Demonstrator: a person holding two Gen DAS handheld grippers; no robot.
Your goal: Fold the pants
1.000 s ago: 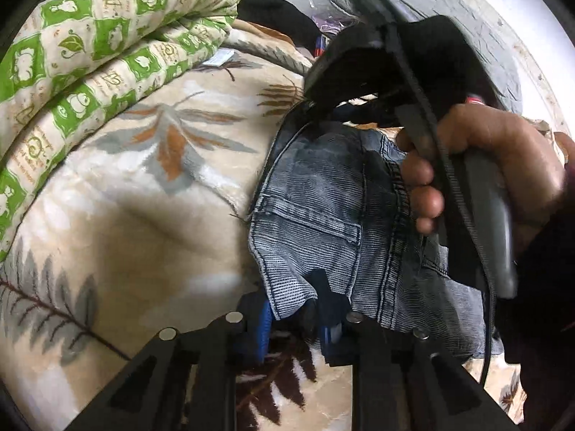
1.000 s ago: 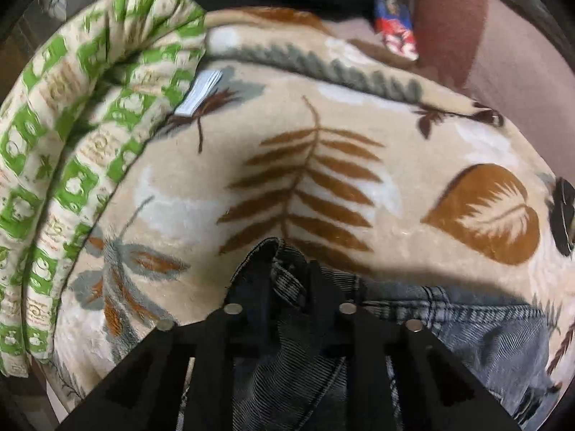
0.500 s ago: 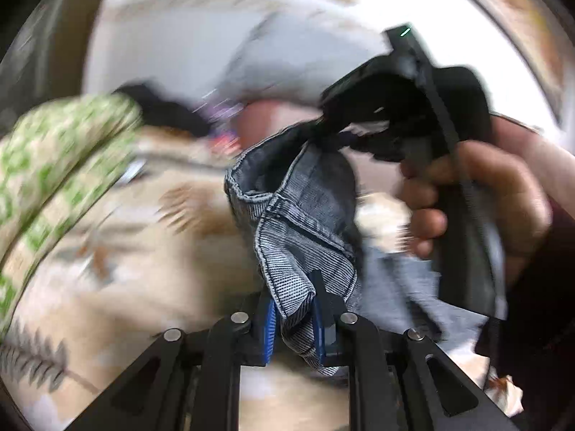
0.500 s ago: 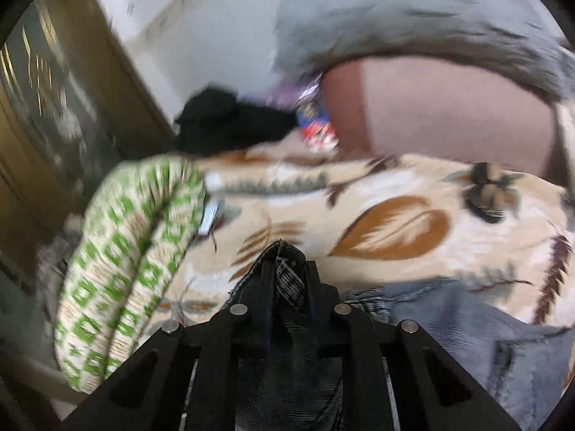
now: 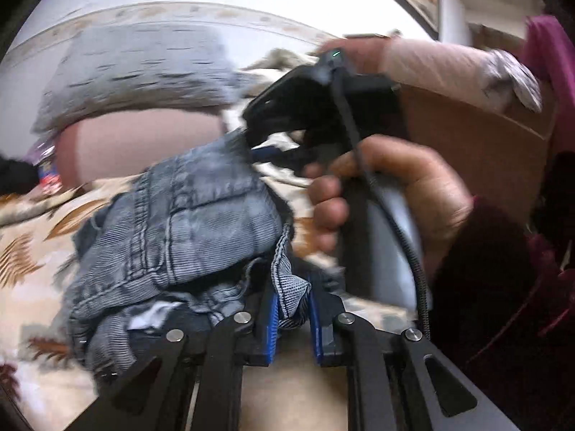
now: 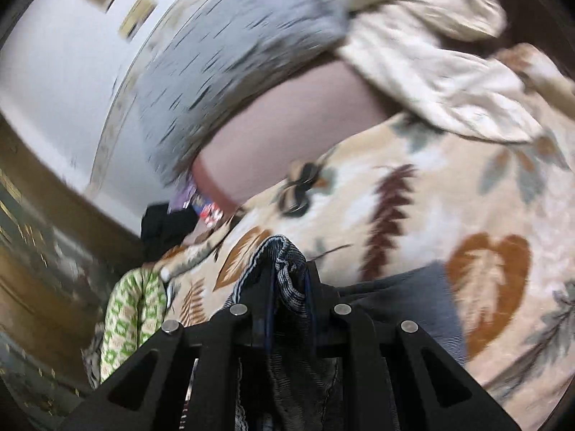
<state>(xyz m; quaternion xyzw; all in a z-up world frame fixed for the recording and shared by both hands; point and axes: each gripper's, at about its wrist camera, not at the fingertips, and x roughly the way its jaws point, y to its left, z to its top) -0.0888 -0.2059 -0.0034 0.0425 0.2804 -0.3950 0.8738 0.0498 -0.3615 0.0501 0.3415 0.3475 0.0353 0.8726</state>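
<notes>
Grey-blue denim pants [image 5: 187, 222] hang bunched in the air between both grippers, above a leaf-patterned blanket [image 5: 32, 237]. My left gripper [image 5: 291, 305] pinches a hem edge between its blue pads, and its jaws are still closing on the cloth. In the left wrist view the right gripper [image 5: 266, 143] sits higher, held by a hand [image 5: 388, 194], with the pants' other corner in its jaws. In the right wrist view the right gripper [image 6: 289, 276] is shut on a fold of denim [image 6: 287, 262], and more denim [image 6: 406, 287] trails to the right.
The leaf-patterned blanket [image 6: 449, 215] covers the bed. A pinkish bolster [image 6: 280, 125] under a grey cover [image 6: 230, 43] lies at the far side. A green-and-white quilt [image 6: 133, 316] is at the left edge, by a dark wooden wall. A sleeve [image 5: 503, 287] fills the right.
Both grippers have lifted the pants off the blanket and swung sideways while rolling. The pants now hang bunched between them, and the views show the wall and bolster instead of the green quilt.
</notes>
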